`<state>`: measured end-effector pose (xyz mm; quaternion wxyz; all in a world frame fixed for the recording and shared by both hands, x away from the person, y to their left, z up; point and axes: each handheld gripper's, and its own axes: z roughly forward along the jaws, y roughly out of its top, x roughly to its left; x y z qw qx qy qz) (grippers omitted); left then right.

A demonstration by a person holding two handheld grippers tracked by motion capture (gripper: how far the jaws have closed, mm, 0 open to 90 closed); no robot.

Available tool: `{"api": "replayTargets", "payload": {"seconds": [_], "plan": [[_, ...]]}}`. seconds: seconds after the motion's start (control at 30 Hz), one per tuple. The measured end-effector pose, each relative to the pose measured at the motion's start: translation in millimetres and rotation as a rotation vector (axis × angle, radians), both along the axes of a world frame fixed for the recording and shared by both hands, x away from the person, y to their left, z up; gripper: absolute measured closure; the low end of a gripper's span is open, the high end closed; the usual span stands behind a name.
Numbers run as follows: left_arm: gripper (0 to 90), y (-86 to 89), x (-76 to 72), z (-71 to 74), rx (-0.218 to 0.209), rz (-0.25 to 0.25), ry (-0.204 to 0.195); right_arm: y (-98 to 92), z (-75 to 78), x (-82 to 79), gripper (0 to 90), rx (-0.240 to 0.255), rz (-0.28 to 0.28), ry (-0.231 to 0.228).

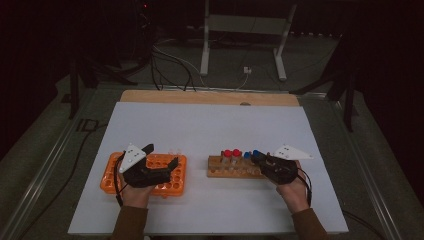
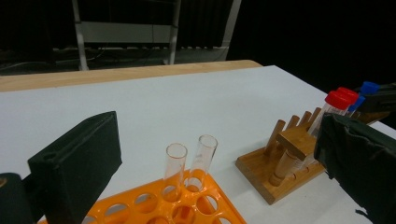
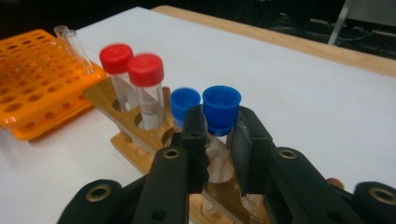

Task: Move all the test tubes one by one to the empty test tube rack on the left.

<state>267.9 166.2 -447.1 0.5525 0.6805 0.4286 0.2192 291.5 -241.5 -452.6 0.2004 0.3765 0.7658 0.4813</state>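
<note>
A wooden tube rack (image 1: pixel 235 169) (image 3: pixel 126 121) (image 2: pixel 275 168) stands right of centre on the white table. It holds two red-capped tubes (image 3: pixel 133 70) (image 1: pixel 231 155) and two blue-capped tubes. My right gripper (image 3: pixel 218 142) (image 1: pixel 257 159) is shut on the nearer blue-capped tube (image 3: pixel 221 109), its pads pressing on the glass just below the cap. The other blue-capped tube (image 3: pixel 184 103) stands beside it. An orange rack (image 1: pixel 145 174) (image 2: pixel 177 205) (image 3: pixel 32 84) lies to the left with two clear open tubes (image 2: pixel 189 165) upright in it. My left gripper (image 1: pixel 162 160) (image 2: pixel 210 158) hovers open over that rack.
The white sheet (image 1: pixel 210 125) covers a wooden table whose bare far edge (image 1: pixel 210 97) shows. Beyond it stand a metal frame (image 1: pixel 242 35) and cables on the floor. Open white surface lies behind both racks.
</note>
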Motion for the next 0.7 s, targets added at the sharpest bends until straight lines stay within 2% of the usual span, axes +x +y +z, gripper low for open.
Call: {"api": "replayTargets", "payload": {"seconds": [0.27, 0.53, 0.63, 0.7], "plan": [[2.0, -2.8, -1.4, 1.7, 0.004, 0.005, -0.012, -7.0, 16.3, -5.6, 76.8, 0.037, -0.016, -0.045], [2.0, -9.6, -2.3, 2.0, 0.012, -0.004, -0.011, -15.2, 44.8, -15.0, 76.9, 0.093, -0.016, -0.12], [4.2, -14.4, -3.3, 3.7, 0.013, -0.018, -0.019, -16.7, 51.0, -17.9, 76.9, 0.134, 0.008, -0.115], [4.6, -19.1, -3.9, 5.6, 0.017, -0.032, -0.024, -15.7, 53.0, -19.2, 76.9, 0.136, 0.02, -0.112]]}}
